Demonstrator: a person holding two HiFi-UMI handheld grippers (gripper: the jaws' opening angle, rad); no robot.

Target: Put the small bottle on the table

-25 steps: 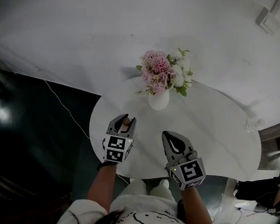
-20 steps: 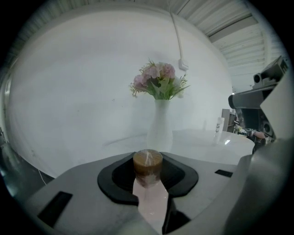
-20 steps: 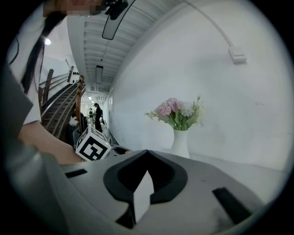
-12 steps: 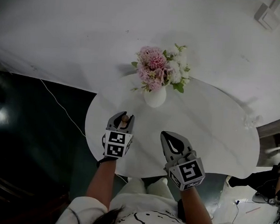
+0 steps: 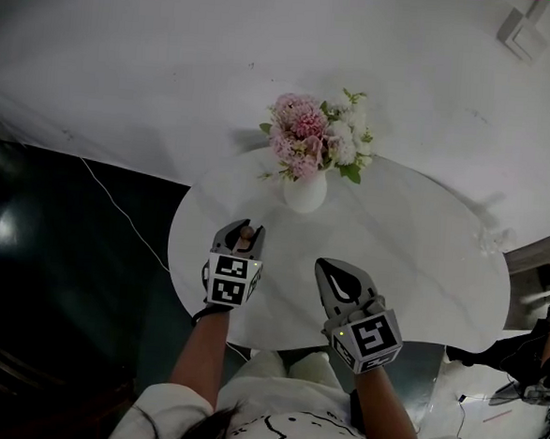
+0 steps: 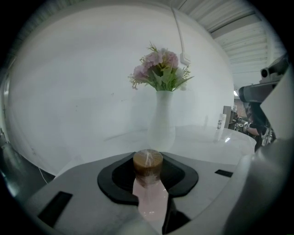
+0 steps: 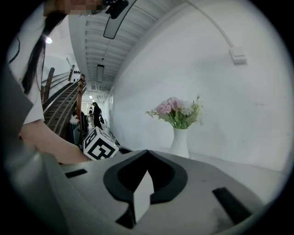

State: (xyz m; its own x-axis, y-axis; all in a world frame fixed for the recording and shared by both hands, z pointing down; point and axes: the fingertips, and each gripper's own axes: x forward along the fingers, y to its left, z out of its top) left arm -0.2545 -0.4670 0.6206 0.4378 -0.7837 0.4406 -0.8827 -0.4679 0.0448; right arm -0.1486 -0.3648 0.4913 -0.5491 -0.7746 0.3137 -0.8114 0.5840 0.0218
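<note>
Over table [image 5: 422, 271], left gripper [image 5: 239, 230] slightly nose-down

Round white table [image 5: 422, 271] bearing a white vase [image 5: 304, 192] of pink and white flowers [image 5: 314, 137] near its far edge.

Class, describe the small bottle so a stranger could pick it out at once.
Find the round white table with the vase of flowers. Over its near left edge, the left gripper is shut on the small bottle. Unlike the white vase, it has a brown cap and a pale pink body.
</note>
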